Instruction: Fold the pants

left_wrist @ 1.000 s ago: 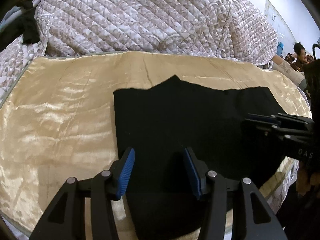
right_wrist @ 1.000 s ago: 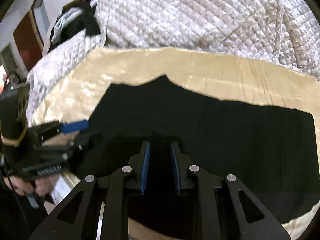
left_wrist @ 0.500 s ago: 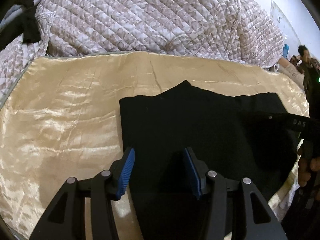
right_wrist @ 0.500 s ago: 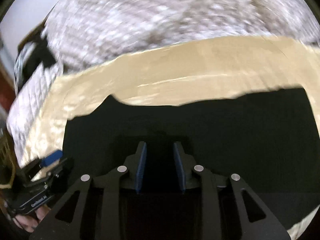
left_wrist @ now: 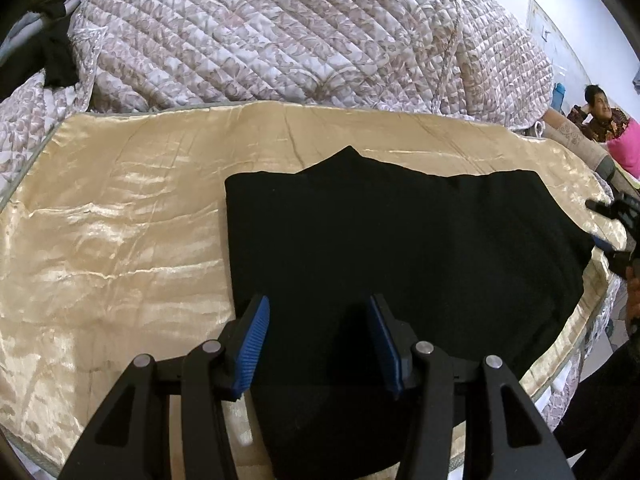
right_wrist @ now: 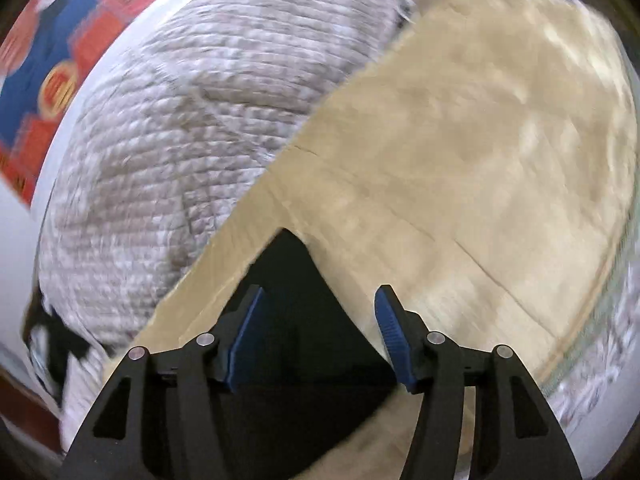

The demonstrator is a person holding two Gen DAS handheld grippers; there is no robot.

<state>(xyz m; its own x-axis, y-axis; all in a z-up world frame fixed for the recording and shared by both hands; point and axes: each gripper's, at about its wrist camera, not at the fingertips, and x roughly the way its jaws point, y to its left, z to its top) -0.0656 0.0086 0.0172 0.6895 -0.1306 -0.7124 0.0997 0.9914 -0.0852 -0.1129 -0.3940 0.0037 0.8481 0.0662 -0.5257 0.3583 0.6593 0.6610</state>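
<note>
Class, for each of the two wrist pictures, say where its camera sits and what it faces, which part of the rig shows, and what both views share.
Left wrist: behind the open left gripper, facing the black pants on the gold sheet; the right gripper shows at the right edge.
Right wrist: behind the open right gripper, blurred, facing a pants corner.
Shared: pants, sheet, quilt.

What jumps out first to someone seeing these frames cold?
The black pants dominate, lying flat and folded on the shiny gold sheet, with the open left gripper poised over their near edge. Behind them a big quilted floral bedspread is heaped up. The right wrist view is motion-blurred; the right gripper is open there, a pointed corner of the pants between its fingers.
</note>
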